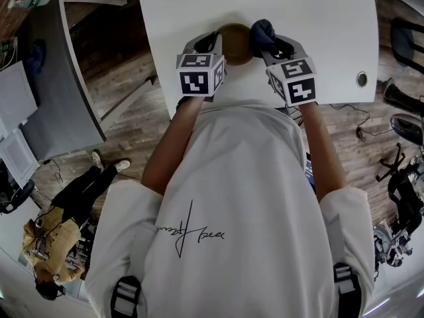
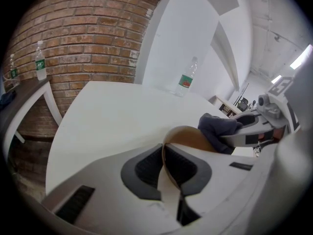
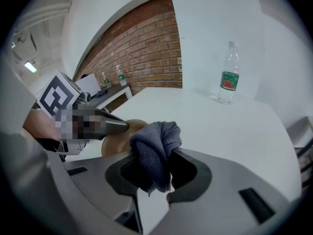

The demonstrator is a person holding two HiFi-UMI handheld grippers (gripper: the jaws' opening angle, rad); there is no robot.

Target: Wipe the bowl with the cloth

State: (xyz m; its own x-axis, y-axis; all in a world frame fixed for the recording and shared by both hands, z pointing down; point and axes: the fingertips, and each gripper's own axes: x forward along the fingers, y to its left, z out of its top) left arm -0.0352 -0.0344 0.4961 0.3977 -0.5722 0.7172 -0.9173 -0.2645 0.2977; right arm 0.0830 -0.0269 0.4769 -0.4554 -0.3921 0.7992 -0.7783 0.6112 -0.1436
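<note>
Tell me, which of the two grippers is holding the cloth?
The right gripper: its jaws are shut on the bunched grey cloth. The left gripper instead pinches the rim of the brown bowl.

Our head view looked steeply down past our own shirt onto the near edge of the white worktop, from well above it. The left gripper view sat close behind the left gripper, low over the worktop, facing a brick wall and a water bottle. The right gripper view rode just as close behind the right gripper, facing the same bottle and wall. All three views shared the bowl and the cloth.
</note>
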